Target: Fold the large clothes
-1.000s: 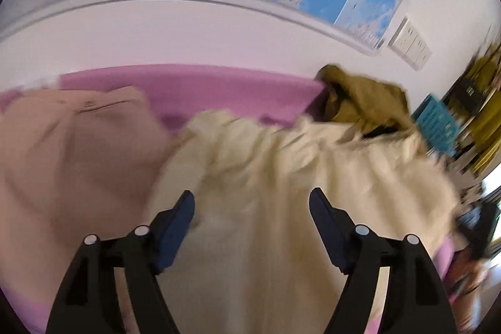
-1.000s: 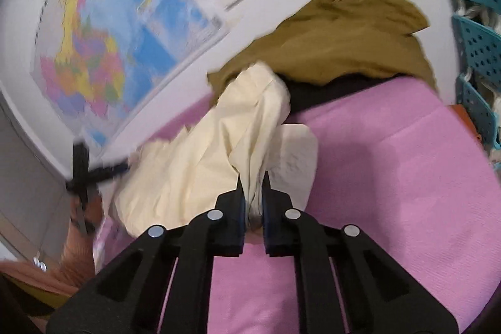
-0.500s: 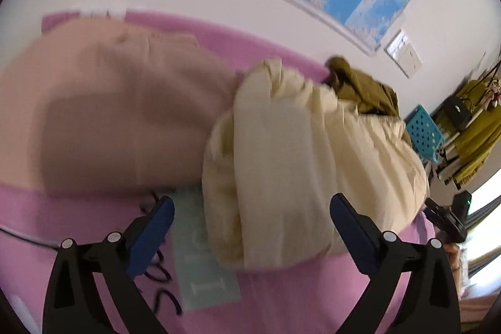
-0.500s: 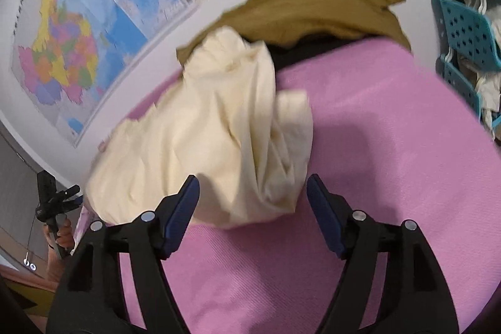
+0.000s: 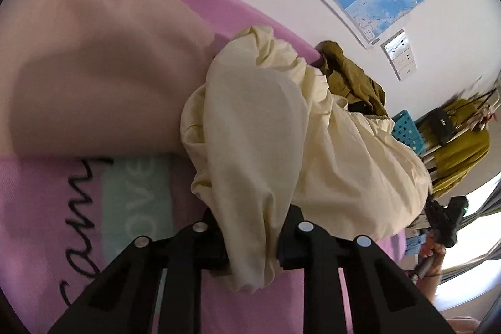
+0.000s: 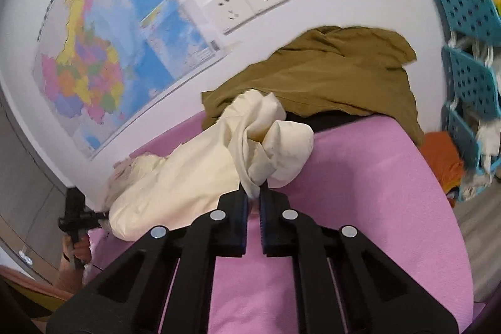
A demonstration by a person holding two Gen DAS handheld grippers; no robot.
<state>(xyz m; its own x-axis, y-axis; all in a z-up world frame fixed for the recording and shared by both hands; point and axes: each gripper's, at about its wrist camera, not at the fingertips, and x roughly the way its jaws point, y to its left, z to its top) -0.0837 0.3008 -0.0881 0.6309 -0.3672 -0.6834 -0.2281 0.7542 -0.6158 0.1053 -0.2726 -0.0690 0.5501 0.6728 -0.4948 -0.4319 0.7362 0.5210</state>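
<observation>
Little can be read here. On the pink cover (image 5: 47, 187) in the left wrist view, large black cursive lettering runs along the left side; only single strokes resembling "a", "m" and "n" can be made out, with no whole word readable. Beside it a pale green printed panel (image 5: 136, 196) carries faint white capitals, of which "OVE" shows, the rest hidden under the beige garment (image 5: 103, 68) and the gripper. The wall maps (image 6: 106, 58) bear print along the edges and inside, all too small and blurred to read in either view.
</observation>
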